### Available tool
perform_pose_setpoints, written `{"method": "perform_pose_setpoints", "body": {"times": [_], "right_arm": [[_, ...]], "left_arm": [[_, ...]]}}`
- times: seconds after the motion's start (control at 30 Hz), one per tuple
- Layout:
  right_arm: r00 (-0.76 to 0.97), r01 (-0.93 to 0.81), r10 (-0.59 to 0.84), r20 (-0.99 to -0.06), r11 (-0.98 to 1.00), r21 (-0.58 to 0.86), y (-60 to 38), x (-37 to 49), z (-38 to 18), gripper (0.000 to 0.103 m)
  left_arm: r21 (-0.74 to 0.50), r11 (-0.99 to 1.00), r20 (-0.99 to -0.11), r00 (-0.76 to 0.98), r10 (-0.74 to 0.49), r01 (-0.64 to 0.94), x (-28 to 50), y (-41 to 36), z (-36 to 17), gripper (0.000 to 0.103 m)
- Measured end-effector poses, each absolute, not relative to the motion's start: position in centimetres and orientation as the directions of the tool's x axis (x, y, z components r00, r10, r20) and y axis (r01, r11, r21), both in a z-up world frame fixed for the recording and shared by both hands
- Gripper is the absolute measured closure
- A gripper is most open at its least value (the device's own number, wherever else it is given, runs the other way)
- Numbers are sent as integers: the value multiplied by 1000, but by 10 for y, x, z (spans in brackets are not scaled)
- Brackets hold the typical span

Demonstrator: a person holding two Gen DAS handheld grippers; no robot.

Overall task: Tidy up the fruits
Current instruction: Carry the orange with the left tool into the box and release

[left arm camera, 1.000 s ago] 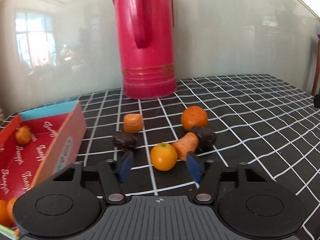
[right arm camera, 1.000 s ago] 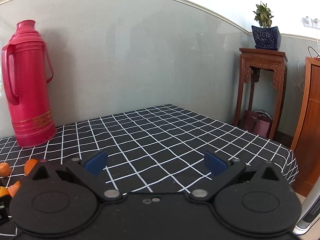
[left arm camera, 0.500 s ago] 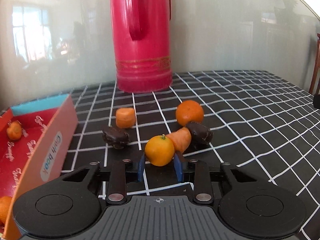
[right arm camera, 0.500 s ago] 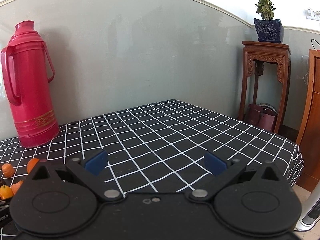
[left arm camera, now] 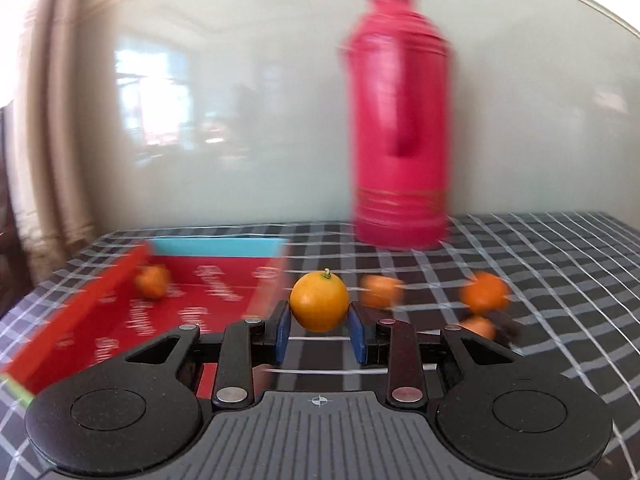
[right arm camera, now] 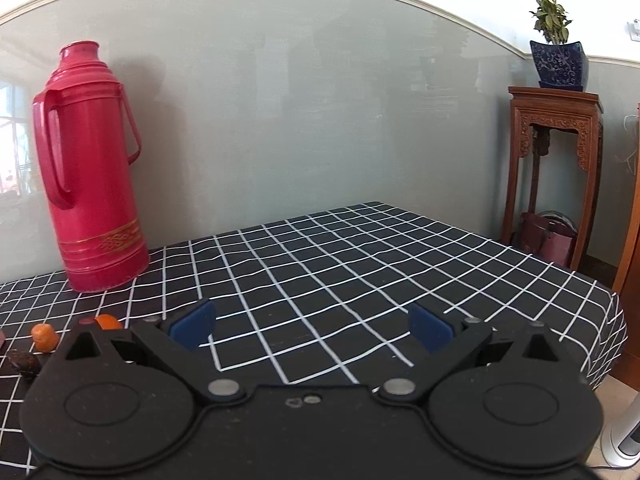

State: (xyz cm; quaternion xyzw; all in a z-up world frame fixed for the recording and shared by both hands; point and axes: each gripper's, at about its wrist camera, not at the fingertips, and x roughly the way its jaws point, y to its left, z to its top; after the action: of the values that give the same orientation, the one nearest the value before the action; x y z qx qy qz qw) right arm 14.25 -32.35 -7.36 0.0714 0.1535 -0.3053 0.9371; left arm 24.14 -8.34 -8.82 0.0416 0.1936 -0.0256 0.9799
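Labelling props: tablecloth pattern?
Black tablecloth with a white grid; sharpest in the right wrist view.

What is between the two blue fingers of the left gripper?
A round orange citrus fruit with a small stem, gripped by the left gripper, in the left wrist view.

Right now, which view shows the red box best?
The left wrist view: the red box lies open left of the left tongs, one fruit visible inside, though blurred. The right wrist view does not show it.
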Motion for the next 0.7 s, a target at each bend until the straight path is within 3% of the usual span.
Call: {"method": "perform_pose_setpoints", "body": {"times": [0.23, 0.4, 0.53, 0.67, 0.7], "right_arm": [[789, 556, -521, -327, 831, 18, -303, 152, -74, 6], [800, 533, -500, -332, 846, 11, -292, 158, -74, 6], [810, 518, -486, -329, 856, 9, -286, 162, -72, 6], [823, 490, -460, -334, 871, 9, -279, 166, -73, 6], [828, 481, -450, -336, 877, 10, -277, 167, -74, 6]], "left_arm": [[27, 983, -456, 873, 176, -184, 260, -18, -89, 72], [12, 956, -524, 812, 255, -292, 267, 14, -95, 71], [23, 943, -530, 796, 292, -331, 268, 20, -96, 70], [-7, 944, -519, 808, 279, -330, 262, 26, -90, 35], [-9, 944, -506, 816, 280, -330, 258, 24, -87, 31]]}}
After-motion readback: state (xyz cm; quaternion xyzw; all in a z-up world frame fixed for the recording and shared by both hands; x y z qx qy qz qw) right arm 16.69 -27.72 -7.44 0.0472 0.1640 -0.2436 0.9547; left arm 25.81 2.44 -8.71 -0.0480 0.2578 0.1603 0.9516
